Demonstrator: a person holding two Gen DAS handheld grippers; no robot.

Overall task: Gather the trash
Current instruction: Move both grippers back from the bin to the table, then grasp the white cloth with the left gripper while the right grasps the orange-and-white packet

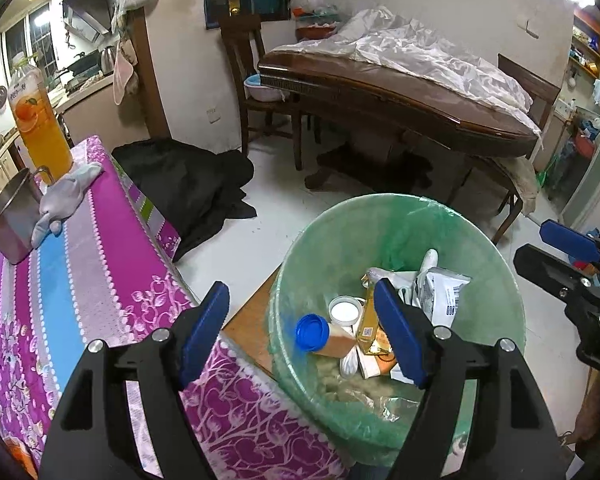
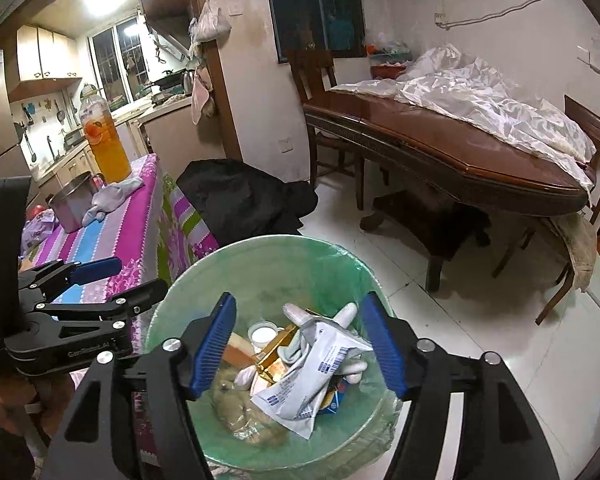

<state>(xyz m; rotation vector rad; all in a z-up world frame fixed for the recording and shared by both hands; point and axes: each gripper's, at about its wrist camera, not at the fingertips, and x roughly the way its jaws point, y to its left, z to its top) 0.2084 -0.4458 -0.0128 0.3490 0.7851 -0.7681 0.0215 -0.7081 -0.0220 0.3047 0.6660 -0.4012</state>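
Note:
A bin lined with a green bag (image 1: pixel 340 232) stands on the floor beside the table; it also shows in the right wrist view (image 2: pixel 236 256). Inside lie a bottle with a blue cap (image 1: pixel 312 332), a white lid (image 1: pixel 344 311), a yellow wrapper (image 1: pixel 374 336) and a white printed pouch (image 2: pixel 320 372). My left gripper (image 1: pixel 306 332) is open and empty above the bin's near left rim. My right gripper (image 2: pixel 300 346) is open and empty right above the bin. The left gripper also shows in the right wrist view (image 2: pixel 112 280).
The table with the pink and blue striped cloth (image 1: pixel 100 272) carries an orange drink bottle (image 1: pixel 40 124), a steel pot (image 1: pixel 12 216) and a grey glove (image 1: pixel 64 200). A black bag (image 1: pixel 188 184) lies on the floor. A wooden dining table (image 1: pixel 400 92) stands behind.

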